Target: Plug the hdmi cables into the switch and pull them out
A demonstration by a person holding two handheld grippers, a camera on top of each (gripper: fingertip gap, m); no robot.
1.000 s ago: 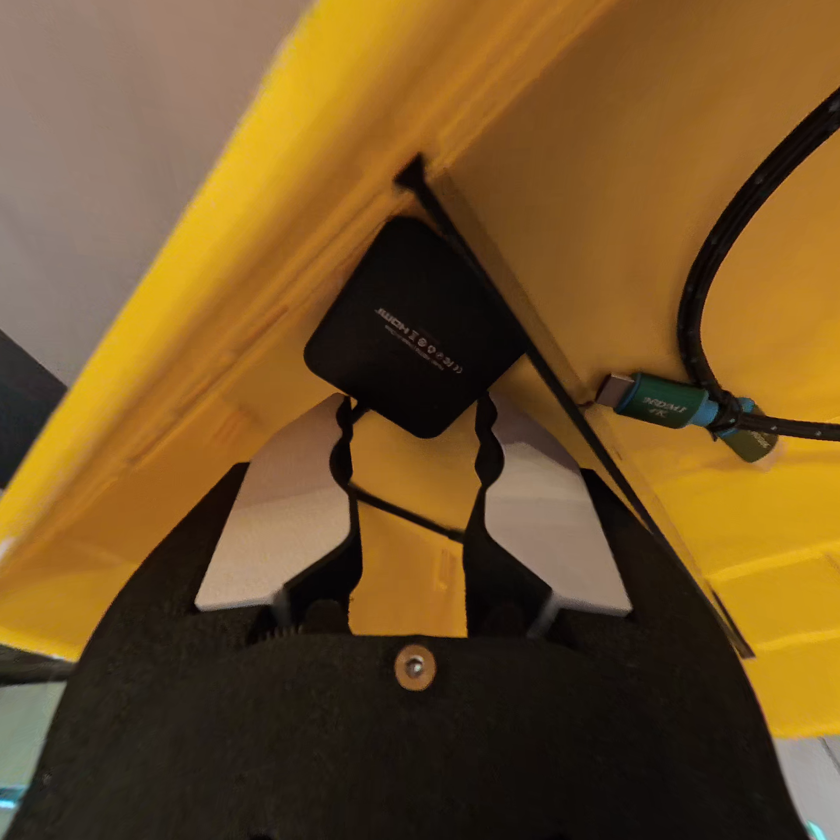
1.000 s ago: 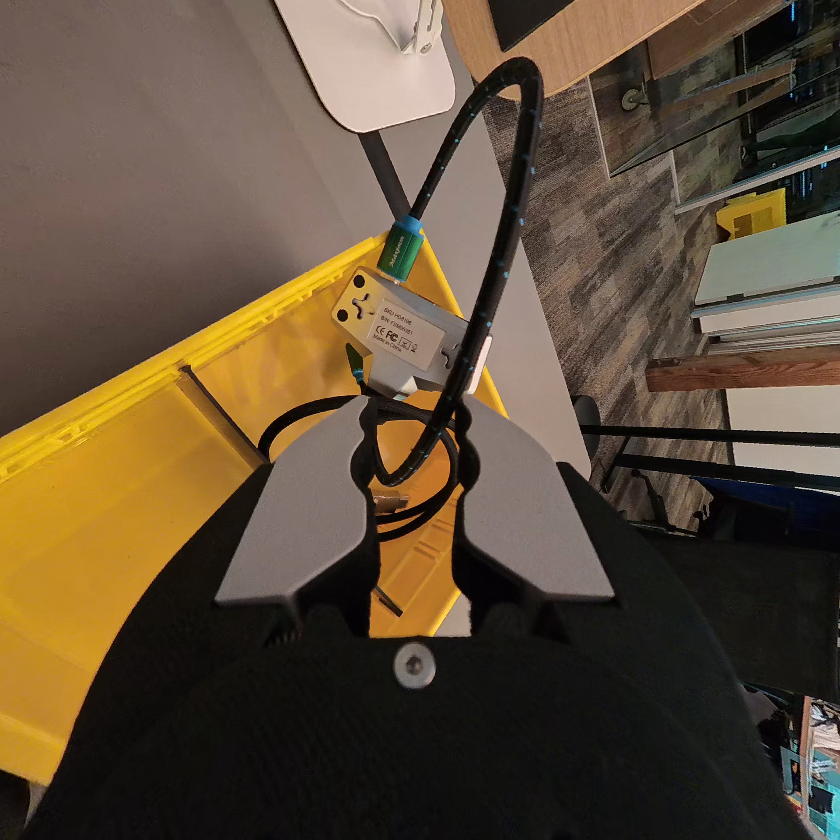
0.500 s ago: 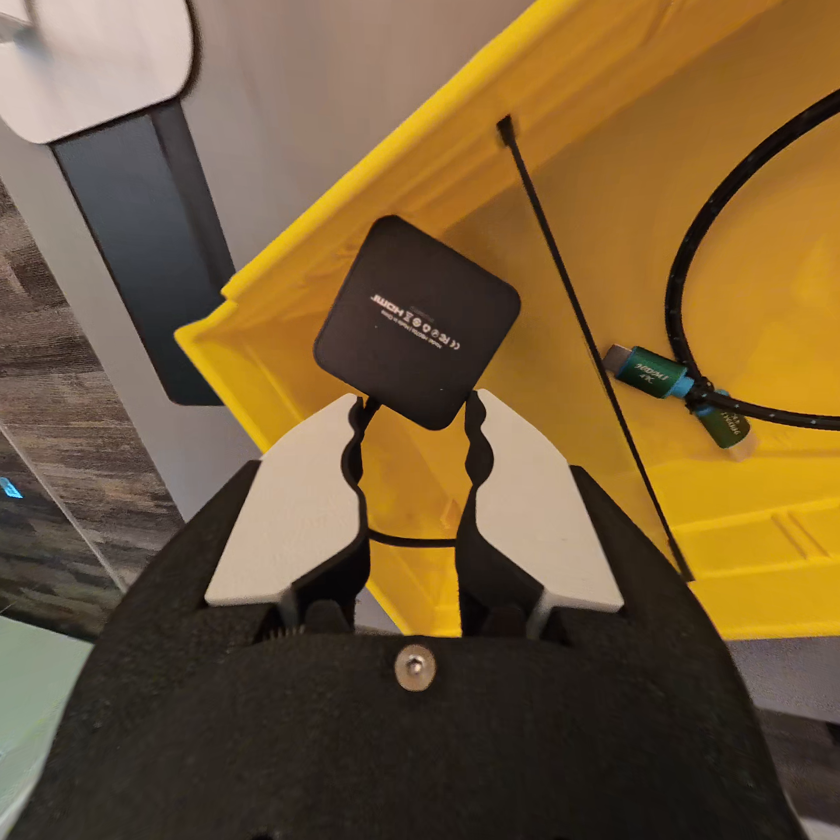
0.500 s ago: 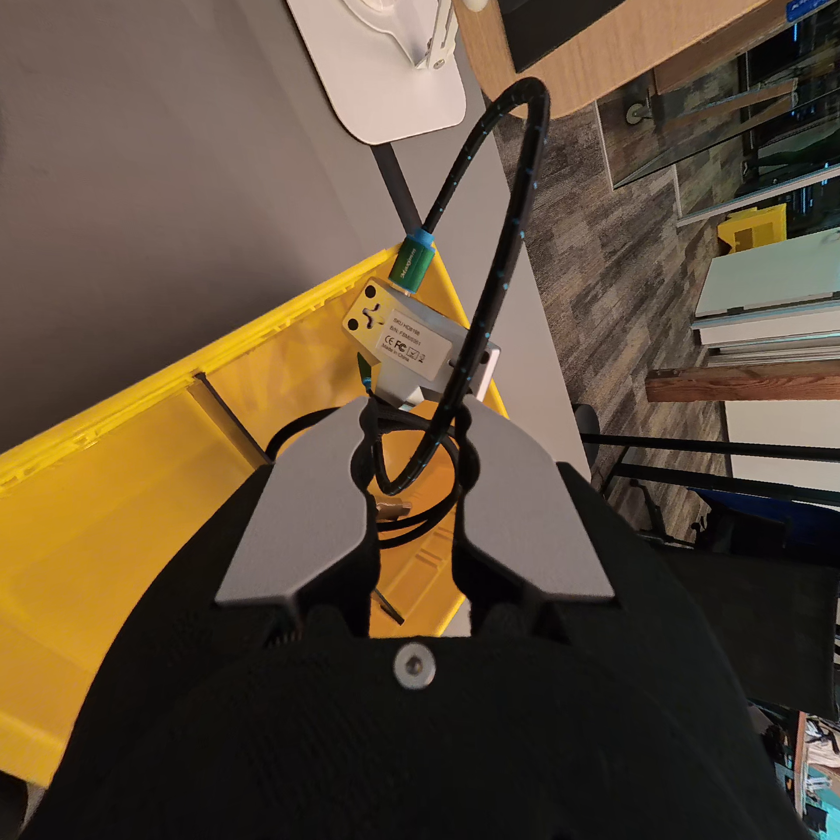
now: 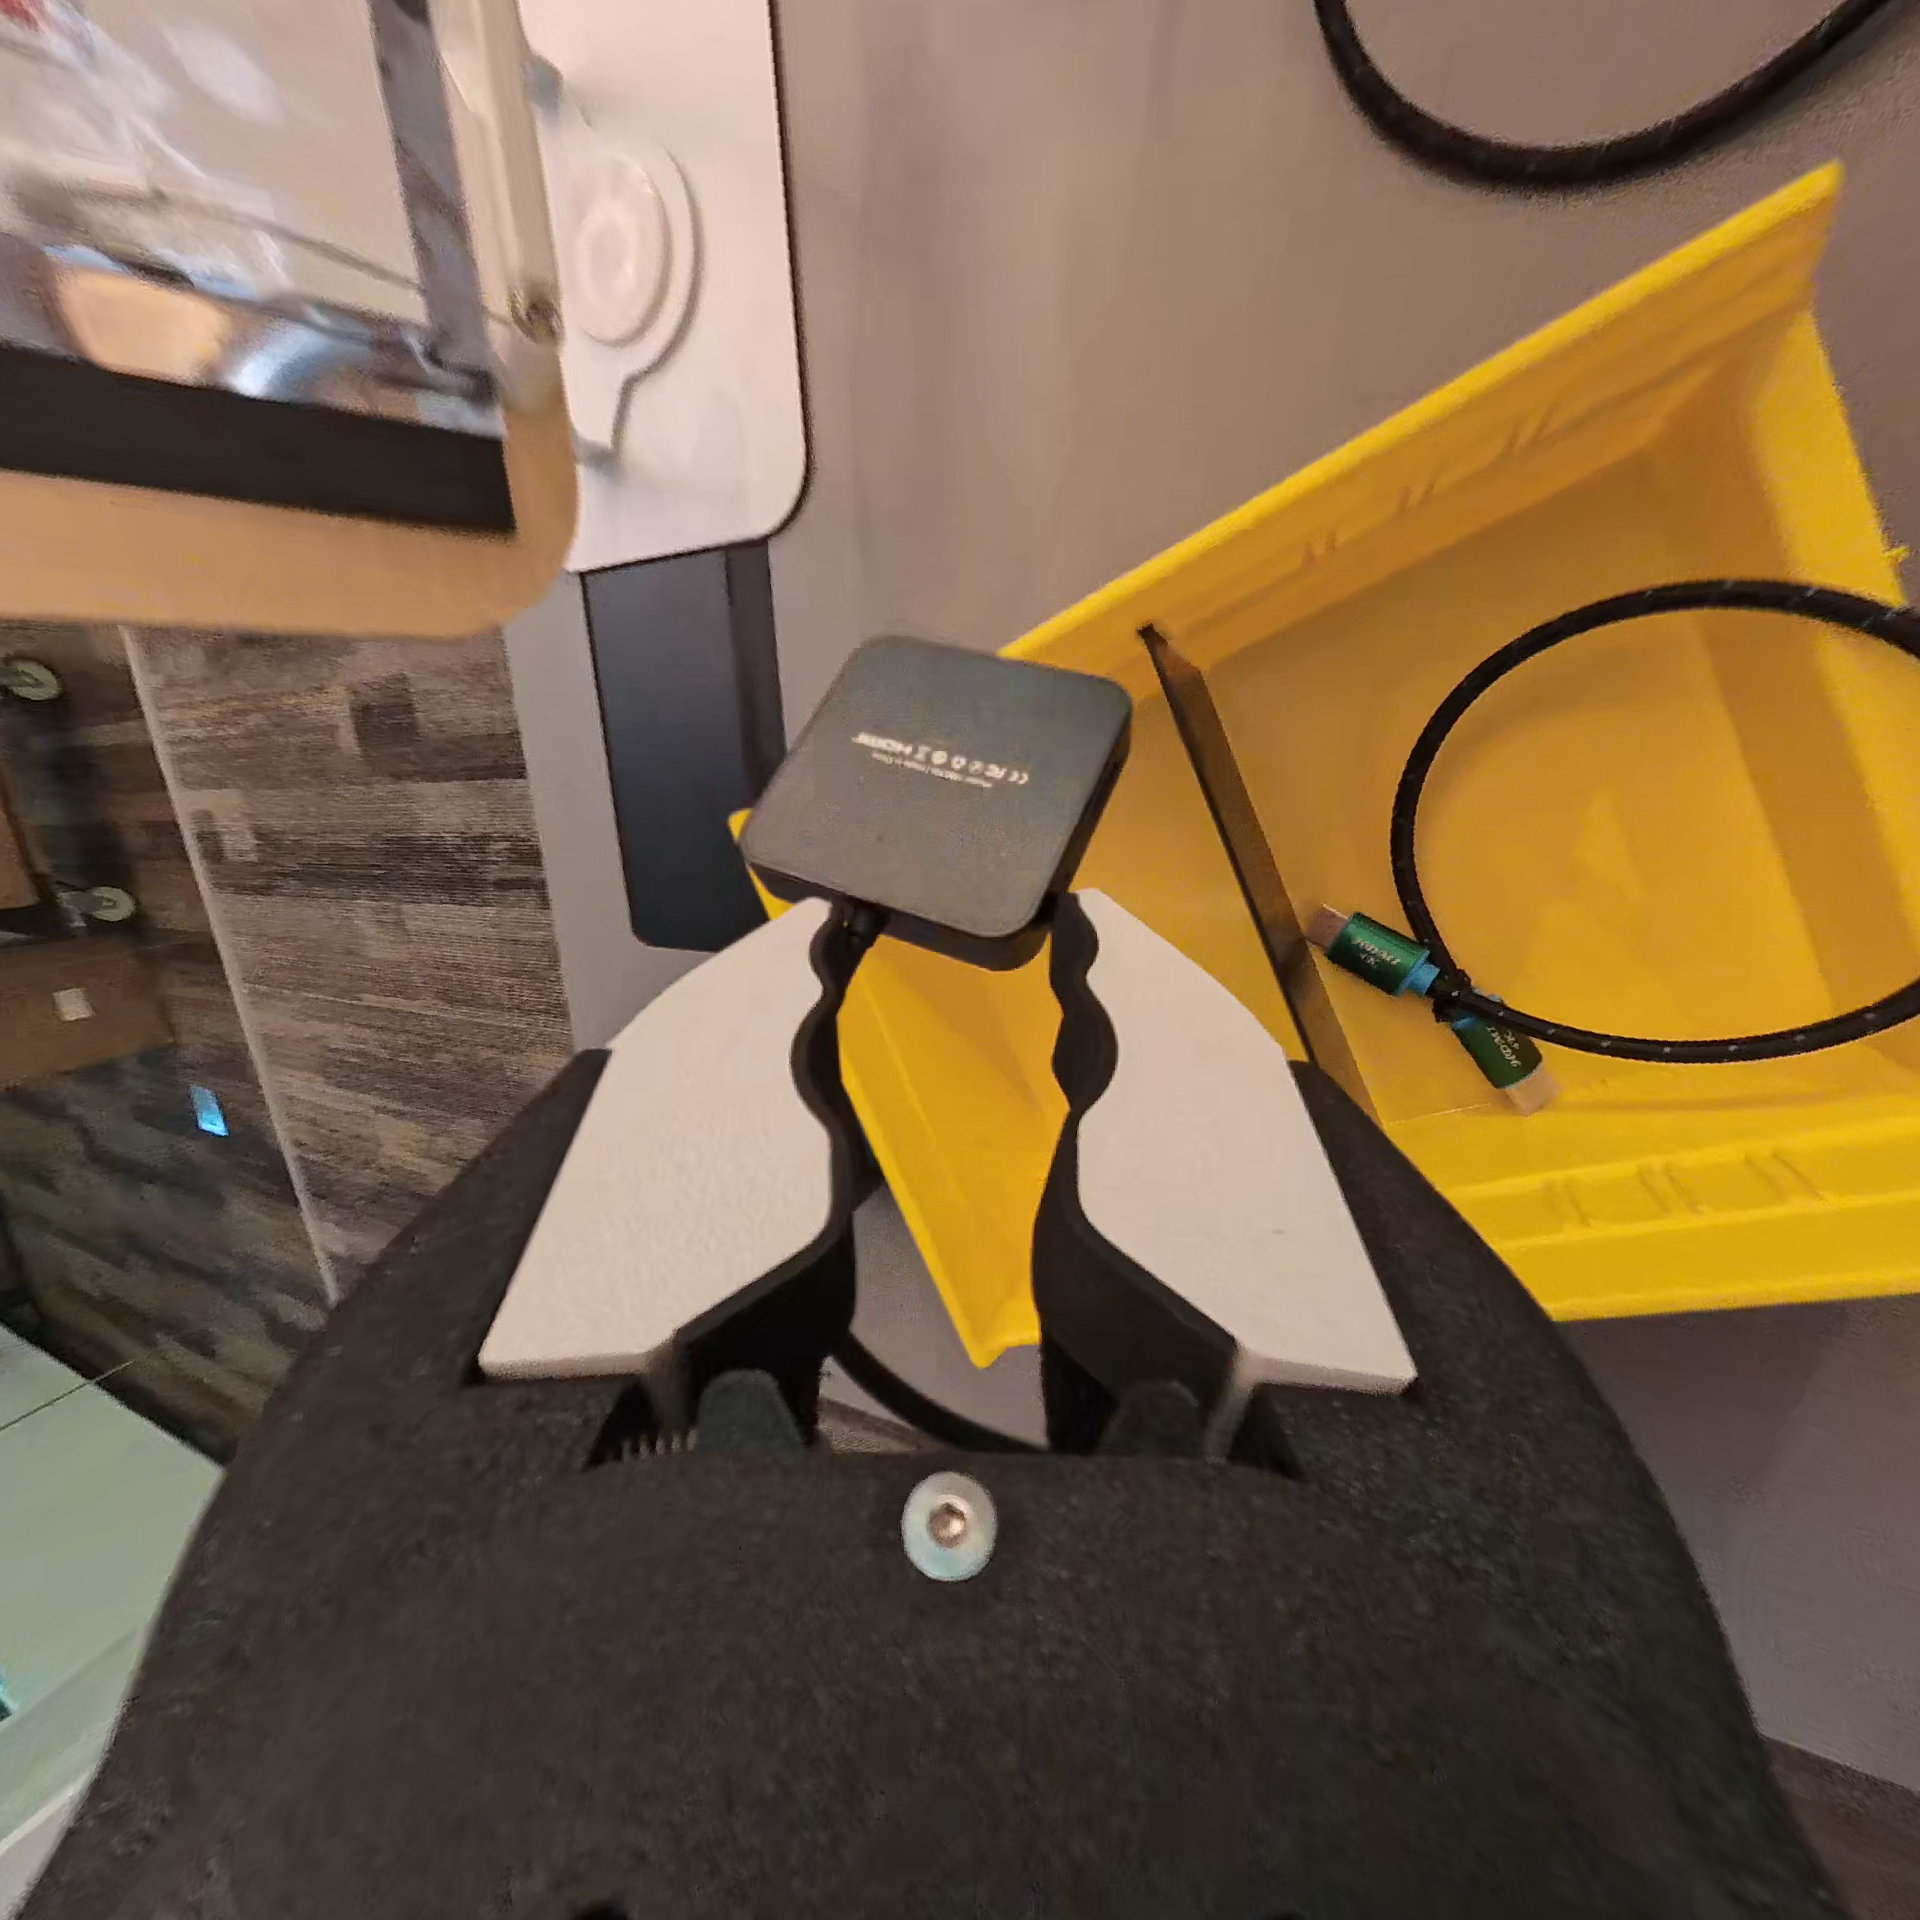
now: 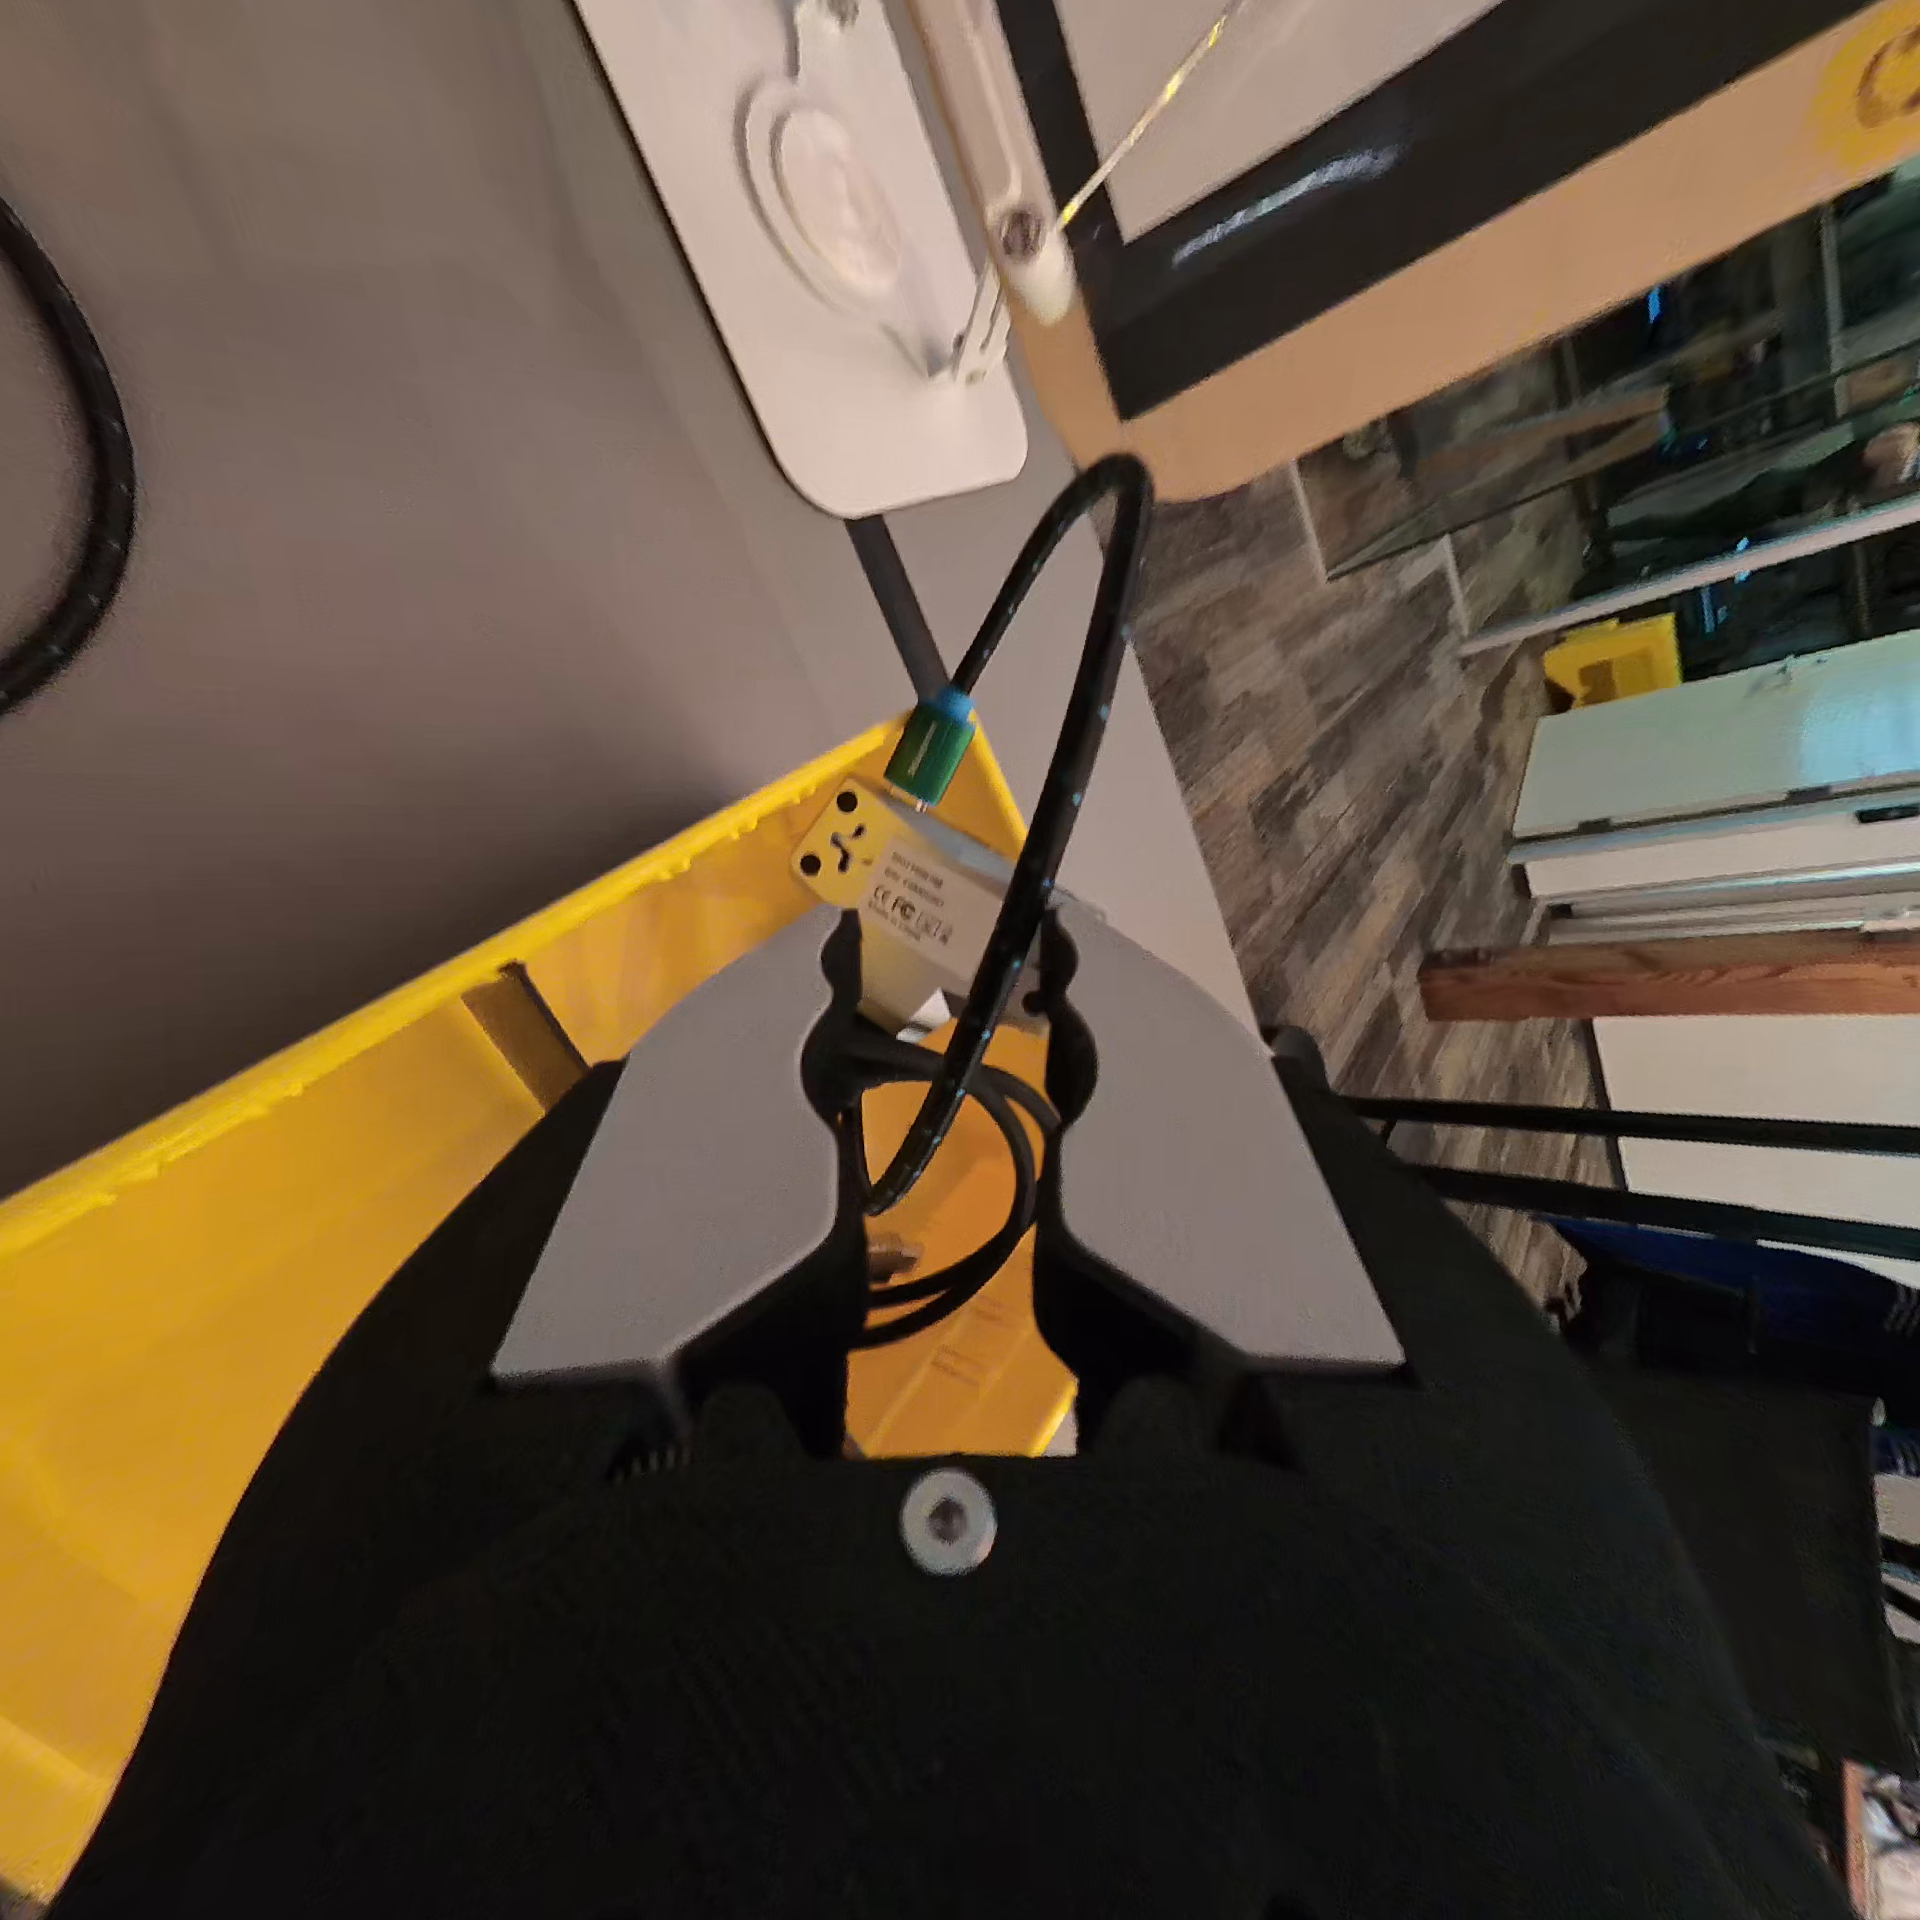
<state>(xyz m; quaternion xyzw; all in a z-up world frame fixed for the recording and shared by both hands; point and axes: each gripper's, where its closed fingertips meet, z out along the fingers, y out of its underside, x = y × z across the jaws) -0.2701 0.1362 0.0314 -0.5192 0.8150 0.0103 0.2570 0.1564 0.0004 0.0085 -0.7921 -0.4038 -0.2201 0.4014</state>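
Observation:
My left gripper is shut on a flat black square switch and holds it above the left corner of the yellow bin. A thin black lead hangs from the switch between my fingers. A braided HDMI cable with two green plugs lies loose in the bin's right compartment. My right gripper is shut on a silver switch box over the bin's end. A green HDMI plug sits in the box's far end, and its braided cable loops back between my fingers.
A dark divider splits the bin. A coiled black cable lies in the bin under my right gripper. Another braided cable lies on the grey table beyond the bin. A white stand base and a wooden-edged frame stand at the table's edge. My right fingertips sit around 45 cm from my left ones.
My left gripper has lifted the black switch up and out of the bin, past its corner. My right gripper has drawn back a little with the silver box and its plugged cable.

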